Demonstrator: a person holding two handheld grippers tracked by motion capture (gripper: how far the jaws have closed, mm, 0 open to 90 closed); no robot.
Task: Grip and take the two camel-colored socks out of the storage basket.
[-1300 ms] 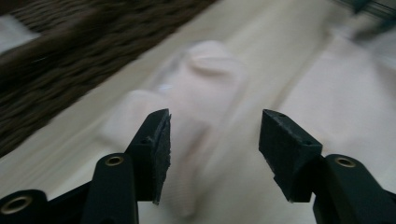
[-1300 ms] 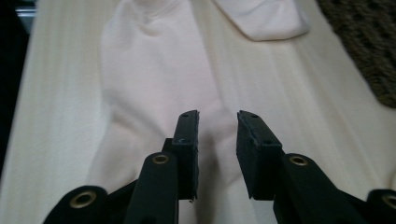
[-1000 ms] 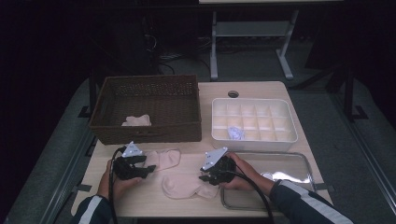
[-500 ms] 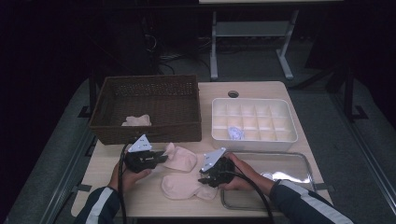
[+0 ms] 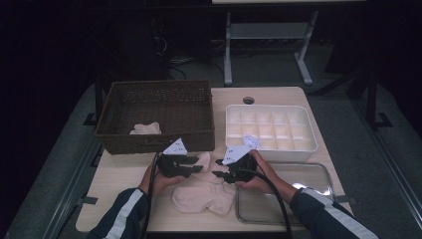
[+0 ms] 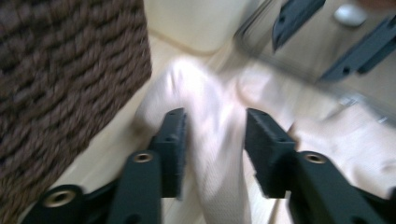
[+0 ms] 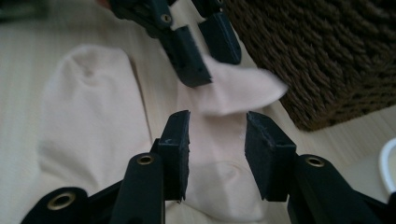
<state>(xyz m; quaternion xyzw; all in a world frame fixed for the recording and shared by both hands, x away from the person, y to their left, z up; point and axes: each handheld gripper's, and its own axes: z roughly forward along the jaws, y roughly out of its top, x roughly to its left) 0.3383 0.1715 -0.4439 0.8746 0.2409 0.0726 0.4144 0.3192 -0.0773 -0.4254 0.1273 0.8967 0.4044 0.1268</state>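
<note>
Down near the front of the bench (image 5: pixel 119 174), just ahead of the wicker basket (image 5: pixel 154 117), two pale pink socks are what the person is working on. One sock (image 5: pixel 204 198) lies flat and crumpled close to the front edge, the other sock (image 6: pixel 205 140) is just behind it, close to the basket wall.

Left gripper (image 5: pixel 195 165) has that second sock running up between its jaws. The jaws have just been opening, and in the left gripper view the pads stand apart on either side of the cloth without pinching it, so it's released, not grasping.

Right gripper (image 5: pixel 217 168) faces the left one from the other side, tips close together. Its jaws have just been opening too and hang spread over the sock fabric, clamped on nothing.

Off to the right there's a white divided tray (image 5: pixel 271 130) and a clear glass dish (image 5: pixel 308 194). Another pink sock (image 5: pixel 146 129) sits inside the basket.
</note>
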